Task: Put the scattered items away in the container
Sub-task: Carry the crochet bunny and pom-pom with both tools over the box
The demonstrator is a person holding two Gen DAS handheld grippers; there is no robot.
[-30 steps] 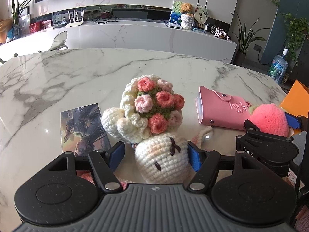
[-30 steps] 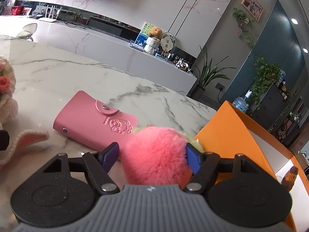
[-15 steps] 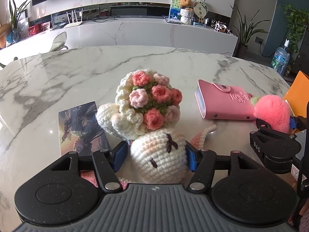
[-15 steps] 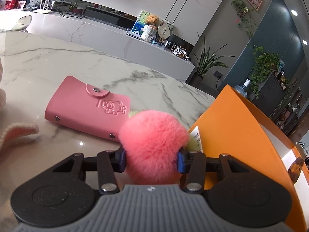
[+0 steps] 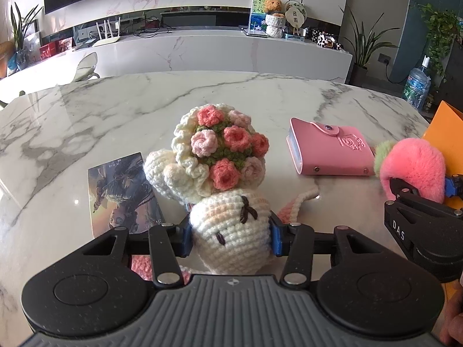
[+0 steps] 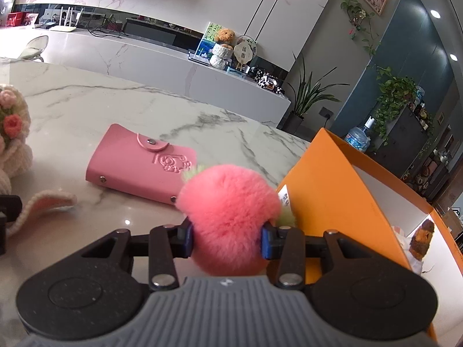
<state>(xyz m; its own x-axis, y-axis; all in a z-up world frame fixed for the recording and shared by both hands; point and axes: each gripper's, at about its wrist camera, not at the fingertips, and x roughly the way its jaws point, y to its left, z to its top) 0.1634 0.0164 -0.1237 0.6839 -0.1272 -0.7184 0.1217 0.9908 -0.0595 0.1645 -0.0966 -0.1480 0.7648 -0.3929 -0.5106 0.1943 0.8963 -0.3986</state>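
My left gripper (image 5: 230, 238) is shut on the head of a cream crochet bunny (image 5: 231, 231) that carries a bouquet of pink crochet roses (image 5: 222, 147). My right gripper (image 6: 227, 238) is shut on a fluffy pink peach plush (image 6: 228, 205), also seen in the left wrist view (image 5: 413, 167), beside the orange box (image 6: 332, 185). The box is open, with a small brown toy (image 6: 421, 240) inside. A pink card holder (image 6: 141, 162) lies flat on the marble table (image 5: 115, 110). A picture card (image 5: 121, 190) lies left of the bunny.
The orange box's near wall stands just right of the peach plush. The bunny's pink-lined ear (image 6: 46, 202) trails on the table. A white counter with ornaments (image 5: 202, 52) runs behind the table. Plants and a water bottle (image 5: 416, 89) stand at the far right.
Both grippers have closed, the left on the bunny's head, the right on the peach plush. The right gripper has lifted the plush a little, beside the box.
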